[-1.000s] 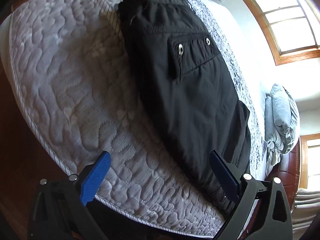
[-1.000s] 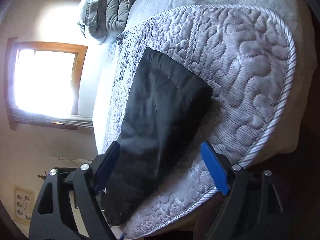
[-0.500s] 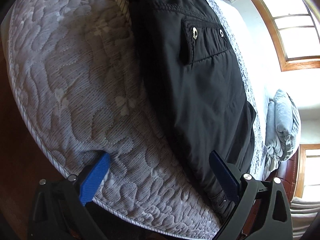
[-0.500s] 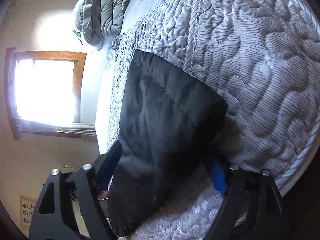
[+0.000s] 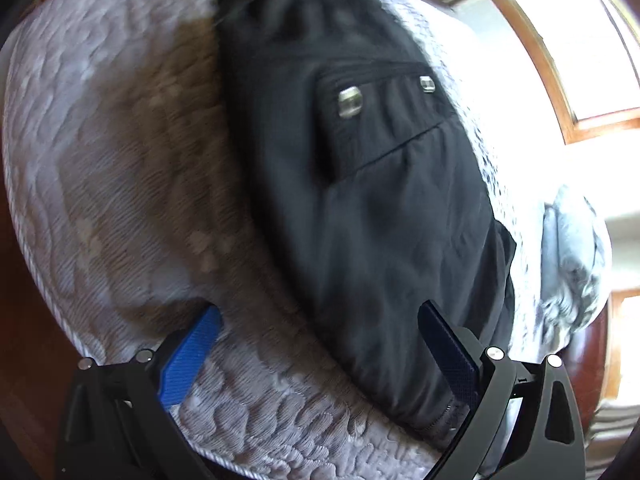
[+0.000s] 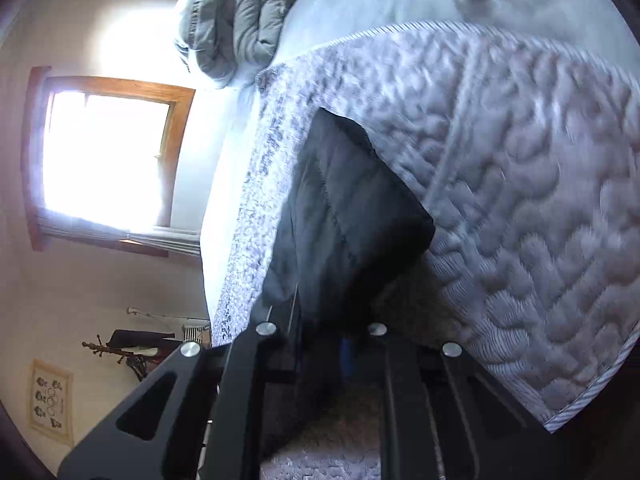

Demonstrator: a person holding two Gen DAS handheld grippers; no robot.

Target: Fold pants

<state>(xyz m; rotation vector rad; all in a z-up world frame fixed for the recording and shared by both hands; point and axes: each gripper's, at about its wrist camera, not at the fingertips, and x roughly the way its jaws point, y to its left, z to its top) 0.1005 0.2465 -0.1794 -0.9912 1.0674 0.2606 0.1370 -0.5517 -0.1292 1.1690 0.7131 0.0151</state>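
The right gripper (image 6: 320, 344) has just been closing and now pinches the near hem of the black pants (image 6: 352, 216), which lie along the quilted mattress (image 6: 520, 200). The left gripper (image 5: 320, 344) stands wide, waist end just inside its right pad; beyond, a crumpled duvet (image 6: 232, 28).

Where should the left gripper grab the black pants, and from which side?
Probably the near end of the pants, at the corner by the right-hand finger. Come in low from the mattress edge: the cloth lies flat there, and the left gripper stands open, one finger already over it.
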